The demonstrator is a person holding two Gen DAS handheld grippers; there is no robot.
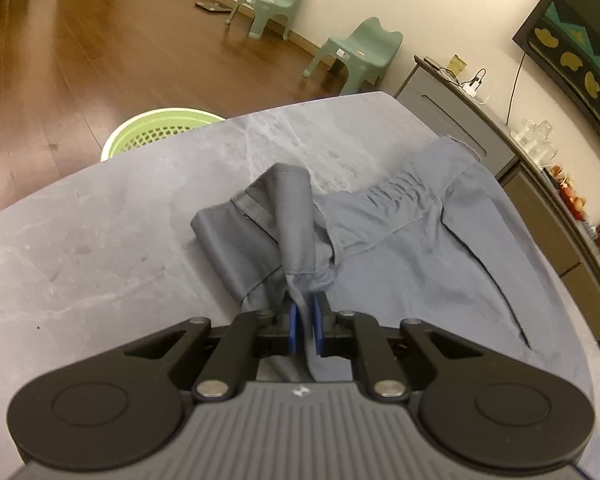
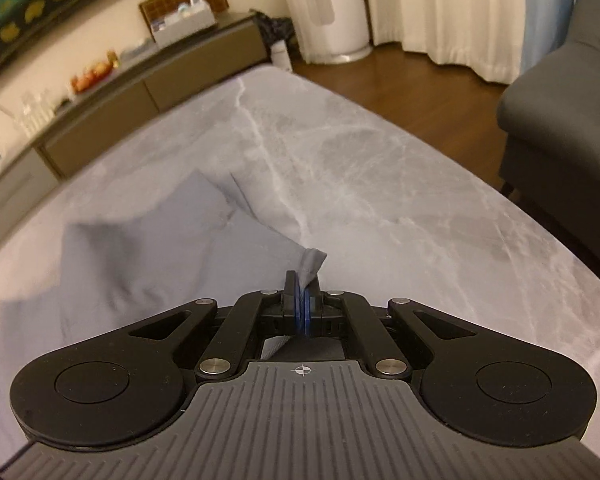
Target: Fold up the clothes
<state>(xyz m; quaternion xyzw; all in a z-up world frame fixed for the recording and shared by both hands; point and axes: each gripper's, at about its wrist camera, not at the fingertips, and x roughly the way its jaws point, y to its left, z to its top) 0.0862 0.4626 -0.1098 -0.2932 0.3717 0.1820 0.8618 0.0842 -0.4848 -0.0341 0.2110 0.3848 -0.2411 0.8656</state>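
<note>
Grey-blue trousers [image 1: 412, 236] lie rumpled on a grey marble table [image 1: 100, 232], waistband toward the far right edge. My left gripper [image 1: 305, 312] is shut on a bunched fold of the trousers; cloth runs between its blue pads [image 1: 293, 326]. One leg end [image 1: 268, 204] is folded over just beyond it. In the right wrist view the same trousers [image 2: 140, 248] spread to the left, blurred. My right gripper [image 2: 303, 284] is shut on a corner of the trousers, which pokes up past the fingertips. The table [image 2: 380, 184] stretches ahead and to the right.
A green laundry basket [image 1: 156, 130] stands on the wood floor beyond the table's far left edge. Two green plastic chairs [image 1: 356, 54] line the wall. A low sideboard [image 2: 148, 88] with clutter runs along the wall. A dark sofa [image 2: 564, 92] sits at the right.
</note>
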